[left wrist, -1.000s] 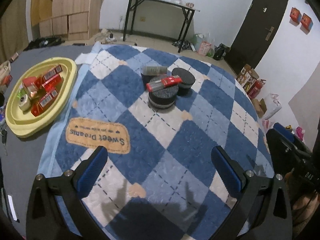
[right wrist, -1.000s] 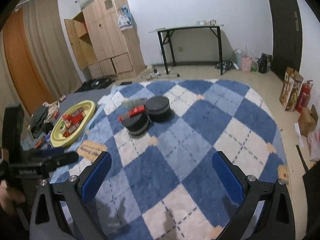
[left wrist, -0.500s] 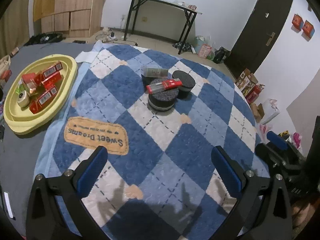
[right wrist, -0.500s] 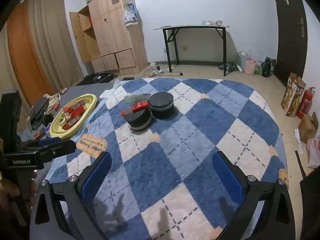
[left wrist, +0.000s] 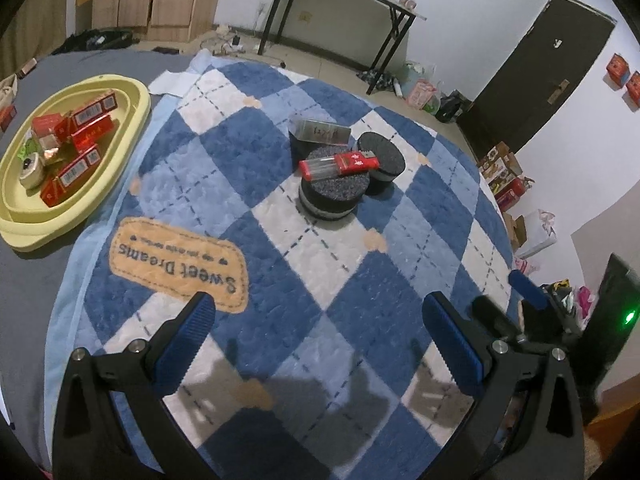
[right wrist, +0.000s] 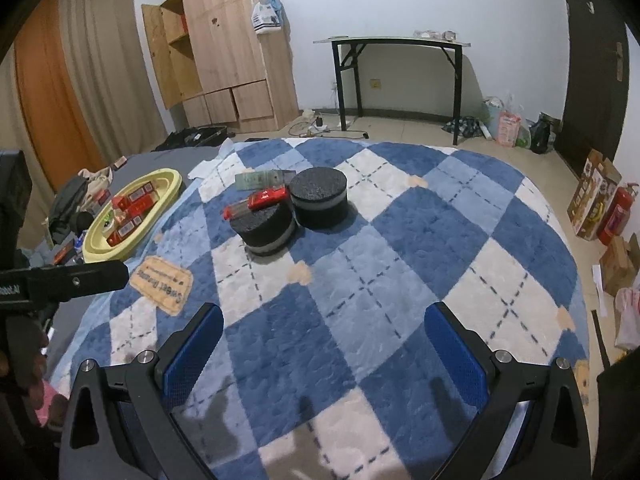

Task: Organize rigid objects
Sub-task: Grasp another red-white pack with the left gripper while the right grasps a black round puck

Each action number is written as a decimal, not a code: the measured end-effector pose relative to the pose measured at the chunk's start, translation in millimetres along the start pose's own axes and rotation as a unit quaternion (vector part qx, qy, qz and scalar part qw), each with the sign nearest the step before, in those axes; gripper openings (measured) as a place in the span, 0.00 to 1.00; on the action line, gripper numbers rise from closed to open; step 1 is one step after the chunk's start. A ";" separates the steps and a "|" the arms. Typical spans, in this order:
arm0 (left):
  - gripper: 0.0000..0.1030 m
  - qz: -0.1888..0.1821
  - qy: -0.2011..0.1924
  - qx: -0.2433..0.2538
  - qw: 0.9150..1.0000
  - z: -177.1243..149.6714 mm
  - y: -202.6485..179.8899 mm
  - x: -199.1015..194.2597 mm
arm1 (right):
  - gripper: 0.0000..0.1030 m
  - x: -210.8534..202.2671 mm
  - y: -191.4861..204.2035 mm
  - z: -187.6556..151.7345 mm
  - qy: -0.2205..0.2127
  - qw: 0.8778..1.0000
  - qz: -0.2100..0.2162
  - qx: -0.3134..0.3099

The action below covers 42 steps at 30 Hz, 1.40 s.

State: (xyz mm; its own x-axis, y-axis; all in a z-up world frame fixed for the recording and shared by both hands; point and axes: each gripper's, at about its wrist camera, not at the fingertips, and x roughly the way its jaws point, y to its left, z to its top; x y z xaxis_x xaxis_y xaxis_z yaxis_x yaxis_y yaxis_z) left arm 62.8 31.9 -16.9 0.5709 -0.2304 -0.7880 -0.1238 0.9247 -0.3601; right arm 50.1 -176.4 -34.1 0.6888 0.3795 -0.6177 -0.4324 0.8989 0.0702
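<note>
Left gripper [left wrist: 320, 340] with jaws wide apart above the checked blanket [left wrist: 256, 168], where a red box [left wrist: 340, 165] lies atop a black foam disc [left wrist: 334, 196], and a yellow tray [left wrist: 132, 120] of red boxes sits left of the disc.

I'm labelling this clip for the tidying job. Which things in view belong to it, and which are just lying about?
Belongs to the job:
- red box lying on the near black foam puck
- grey box behind it
- second black foam puck
- yellow tray holding red boxes

Just lying about:
- folding table
- wooden wardrobe
- fire extinguisher
</note>
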 end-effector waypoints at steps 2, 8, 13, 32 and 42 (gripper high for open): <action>1.00 0.002 -0.001 0.002 1.000 13.6 -3.2 2.3 | 1.00 11.7 -2.4 2.3 -0.002 1.000 -0.001 -0.015; 1.00 0.038 0.007 0.023 0.999 79.9 -5.6 29.3 | 1.00 57.3 -19.1 24.1 0.000 0.999 -0.005 -0.040; 1.00 0.057 0.037 0.032 0.997 125.7 -3.0 71.9 | 1.00 113.3 -17.9 39.8 0.003 0.997 0.014 -0.082; 0.78 0.042 0.137 -0.001 0.990 162.9 7.7 195.8 | 0.88 233.3 -28.7 81.4 0.019 0.994 0.081 -0.074; 0.58 0.016 0.061 0.004 0.998 167.4 7.5 132.6 | 0.67 204.6 -28.9 83.4 -0.022 0.995 0.072 -0.073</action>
State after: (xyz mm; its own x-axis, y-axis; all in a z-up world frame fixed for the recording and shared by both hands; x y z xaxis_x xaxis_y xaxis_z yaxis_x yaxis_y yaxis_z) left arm 273.4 59.1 -40.5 0.4643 -0.2348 -0.8540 -0.1339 0.9345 -0.3298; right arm 252.1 -106.5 -97.2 0.6374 0.5134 -0.5746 -0.6051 0.7952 0.0393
